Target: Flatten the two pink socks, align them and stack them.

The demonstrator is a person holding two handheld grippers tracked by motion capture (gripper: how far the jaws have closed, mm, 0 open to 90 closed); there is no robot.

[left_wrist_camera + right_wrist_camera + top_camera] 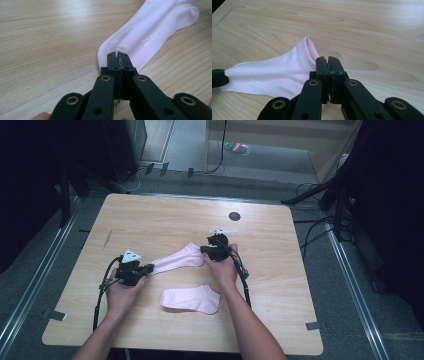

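Note:
A pink sock point(176, 259) lies stretched across the middle of the wooden table point(150, 217), between my two grippers. My left gripper point(149, 268) is shut on its left end; in the left gripper view the jaws point(117, 53) pinch the fabric, and the sock point(152, 30) runs away to the upper right with small white lettering on it. My right gripper point(204, 251) is shut on the other end. In the right gripper view the jaws point(327, 58) are pressed together at the edge of the sock point(274, 75) near its opening. A second pink sock point(192, 299) lies flat nearer the person.
A small dark round disc point(234, 216) sits on the table toward the far edge. The left gripper's black tip point(218, 78) shows at the left edge of the right gripper view. Cables and stands point(320, 195) lie on the floor around the table.

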